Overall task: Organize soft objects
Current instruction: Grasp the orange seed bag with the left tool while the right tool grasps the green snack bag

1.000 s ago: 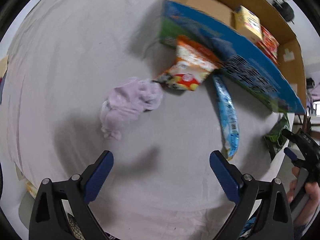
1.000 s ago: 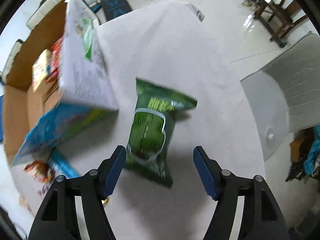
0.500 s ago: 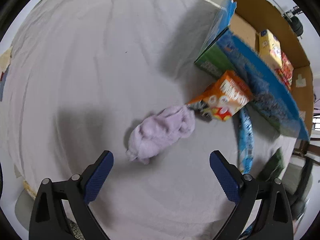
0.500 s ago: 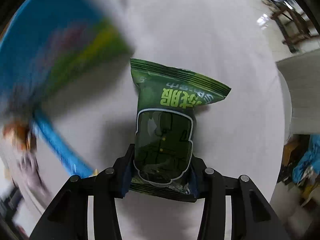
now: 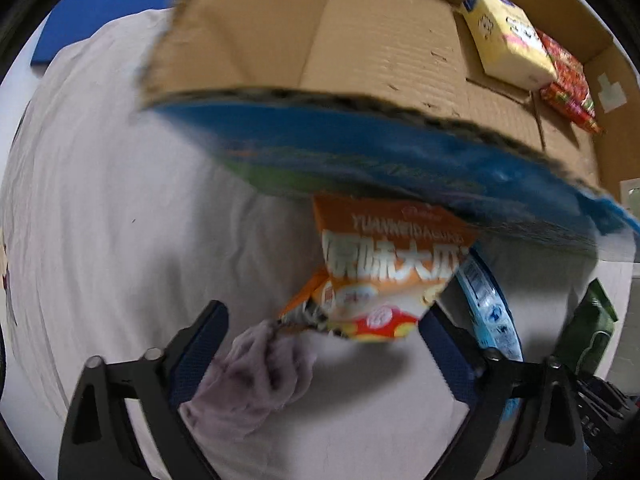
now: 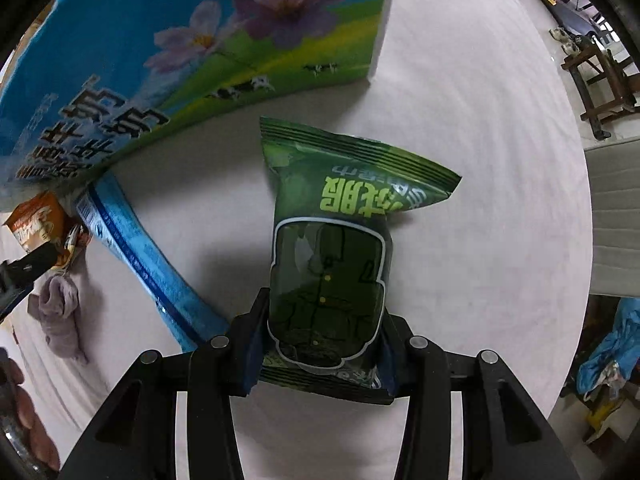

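On the left side, the left gripper [image 5: 320, 334] points down over the white-covered desk [image 5: 120, 220]. Its fingers [image 5: 200, 344] are spread wide but closing now. Between them lie the crumpled lilac cloth [image 5: 256, 376], close to the left finger, and the lower end of the orange snack bag [image 5: 384, 276], near the right finger. No pad is pressing on either yet, as far as the blurred view shows.

Risk here, I think: cloth and orange bag are touching, so the closing fingers may catch both at once, or only a loose fold of cloth that slips out when lifted.

More to the right, the long blue packet [image 5: 488, 312] lies beside the orange bag, both just in front of the cardboard box [image 5: 380, 52]. The box already holds a yellow pack [image 5: 508, 40] and a red pack [image 5: 568, 76].

On the right side, the right gripper [image 6: 320, 344] has its fingers [image 6: 252, 344] pinching the bottom end of the green snack bag [image 6: 332, 256]; the rest of the bag lies flat on the desk, near the printed box wall [image 6: 160, 60].

Risk here: the grip is only at one end, w/ the bag squeezed narrow. When lifted it may swing, slide out of the pads, or the contents may get crushed if pressed harder. Also the box wall is high and close, so the hanging bag could hit its edge on the way in.
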### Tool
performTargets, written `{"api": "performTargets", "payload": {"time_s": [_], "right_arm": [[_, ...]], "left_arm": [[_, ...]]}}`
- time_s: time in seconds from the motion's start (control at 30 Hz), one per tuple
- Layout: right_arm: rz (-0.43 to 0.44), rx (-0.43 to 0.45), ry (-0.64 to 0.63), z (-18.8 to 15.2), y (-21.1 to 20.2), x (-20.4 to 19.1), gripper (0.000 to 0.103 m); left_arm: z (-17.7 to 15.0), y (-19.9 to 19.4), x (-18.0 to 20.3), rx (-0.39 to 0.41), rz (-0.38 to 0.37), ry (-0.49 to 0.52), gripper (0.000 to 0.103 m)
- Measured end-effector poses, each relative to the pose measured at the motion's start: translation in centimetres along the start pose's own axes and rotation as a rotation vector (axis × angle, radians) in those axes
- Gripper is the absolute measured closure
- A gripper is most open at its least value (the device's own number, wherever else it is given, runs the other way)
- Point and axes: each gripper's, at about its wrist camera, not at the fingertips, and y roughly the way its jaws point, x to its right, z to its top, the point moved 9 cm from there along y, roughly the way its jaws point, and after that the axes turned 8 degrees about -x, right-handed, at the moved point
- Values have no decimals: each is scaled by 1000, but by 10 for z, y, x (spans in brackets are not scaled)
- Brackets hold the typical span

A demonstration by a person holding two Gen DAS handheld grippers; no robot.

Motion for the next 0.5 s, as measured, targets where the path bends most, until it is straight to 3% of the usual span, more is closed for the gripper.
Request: {"api": "performTargets", "payload": {"time_s": [0.17, 0.27, 0.5], "right_arm": [[-3, -1, 7, 9, 3, -6, 55], [-6, 0, 6, 8, 8, -6, 56], [-16, 16, -20, -6, -5, -6, 60]], "left_arm": [[10, 3, 4, 0, -49, -12, 45], [12, -2, 11, 15, -60, -10, 54], [6, -15, 3, 38, -99, -51, 60]]}}
